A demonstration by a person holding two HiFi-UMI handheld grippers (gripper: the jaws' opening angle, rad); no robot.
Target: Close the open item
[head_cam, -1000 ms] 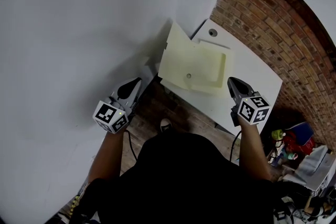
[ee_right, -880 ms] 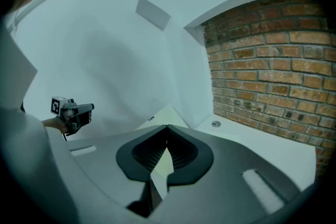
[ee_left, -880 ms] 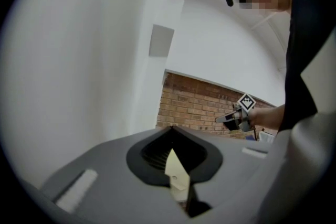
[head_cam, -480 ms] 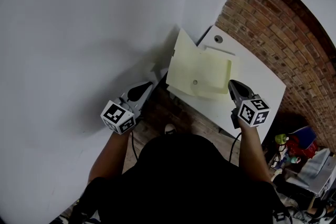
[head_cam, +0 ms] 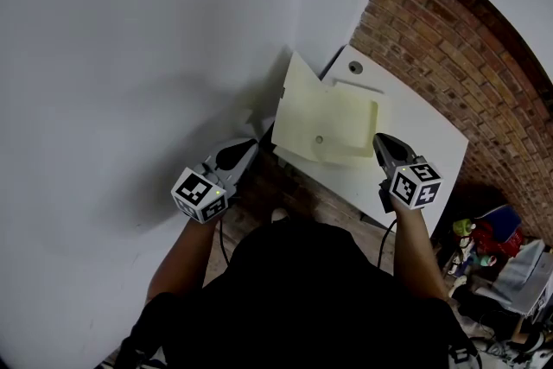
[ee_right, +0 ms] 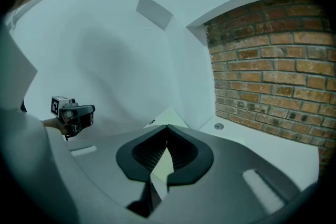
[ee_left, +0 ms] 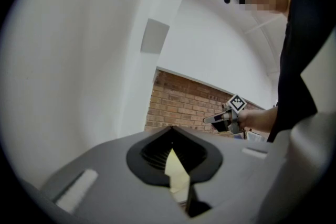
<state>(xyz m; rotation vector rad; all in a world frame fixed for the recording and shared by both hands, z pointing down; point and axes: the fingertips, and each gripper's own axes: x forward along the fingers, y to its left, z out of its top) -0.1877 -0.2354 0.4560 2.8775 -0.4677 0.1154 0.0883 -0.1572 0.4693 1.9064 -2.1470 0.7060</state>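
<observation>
Head view: pale yellow folder [head_cam: 324, 125] lies open on the white worktop [head_cam: 415, 134], near its 9 o'clock edge and by the wall corner. One leaf sticks out at 11 o'clock and seems lifted, but the angle is hard to judge. There is a small round stud [head_cam: 319, 139] on the flat leaf; I can't tell whether there are any contents. Left gripper [head_cam: 246, 147] hangs off the worktop at 8 o'clock of the folder, over the floor gap, not touching it. Right gripper [head_cam: 380, 141] is over the worktop just at 4 o'clock of the folder; contact is unclear. Brick wall [head_cam: 467, 56] bounds the worktop at 2 o'clock. The worktop's bare half toward 3 o'clock is open. The person's dark torso [head_cam: 311, 289] hides the near floor. The clutter [head_cam: 484, 238] at 4 o'clock is too small to name.

Left gripper view: left gripper [ee_left: 170, 128] tongs are pressed together at the tips, nothing pinched. A sliver of the folder [ee_left: 176, 170] shows through the slit behind the tips. The right gripper [ee_left: 210, 120] is at 2 o'clock, against brick [ee_left: 178, 99].

Right gripper view: right gripper [ee_right: 167, 127] tongs are also pressed together, nothing pinched. A folder corner [ee_right: 169, 114] peeks over the tips, the rest is blocked. Worktop [ee_right: 262, 139] has a cable hole [ee_right: 219, 126] at 2 o'clock. The left gripper [ee_right: 89, 110] is at 9 o'clock.
</observation>
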